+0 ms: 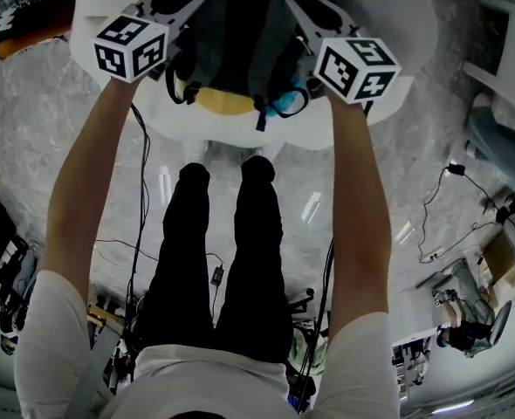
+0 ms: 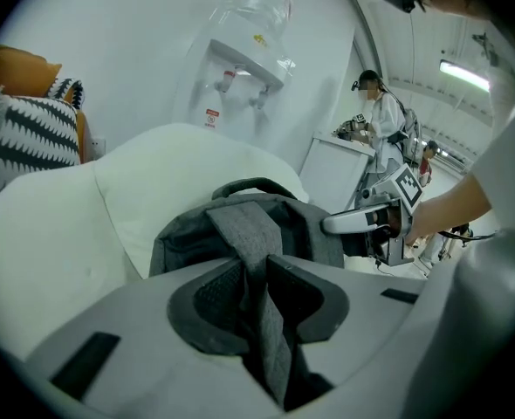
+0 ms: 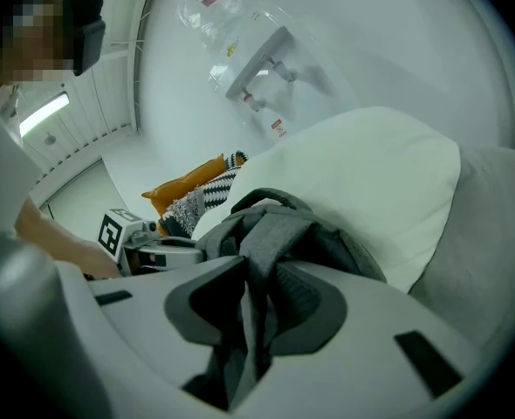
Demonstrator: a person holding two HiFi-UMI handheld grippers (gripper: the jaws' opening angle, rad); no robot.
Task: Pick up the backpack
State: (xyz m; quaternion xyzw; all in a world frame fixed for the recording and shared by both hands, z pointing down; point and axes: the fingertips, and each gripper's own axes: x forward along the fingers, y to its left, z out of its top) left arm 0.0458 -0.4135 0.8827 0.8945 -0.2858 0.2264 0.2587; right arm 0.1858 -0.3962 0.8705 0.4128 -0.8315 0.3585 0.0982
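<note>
A dark grey backpack [image 1: 236,33] rests on a white padded seat [image 1: 388,103], with a yellow patch [image 1: 223,101] and a teal piece [image 1: 285,103] at its near end. My left gripper [image 1: 192,3] is at the bag's left side and my right gripper [image 1: 294,11] at its right. In the left gripper view, the left gripper [image 2: 259,291] is shut on a grey shoulder strap [image 2: 249,234]. The right gripper [image 3: 262,299] is likewise shut on the other grey strap [image 3: 271,234]. Each gripper view shows the opposite gripper beside the bag: right gripper [image 2: 362,221], left gripper [image 3: 166,247].
A white seat back [image 2: 153,182] rises behind the bag. An orange and a zigzag cushion [image 2: 30,129] lie at its side, a water dispenser [image 2: 240,68] stands behind. People stand at a counter [image 2: 381,120]. Cables [image 1: 144,199] cross the floor around my legs.
</note>
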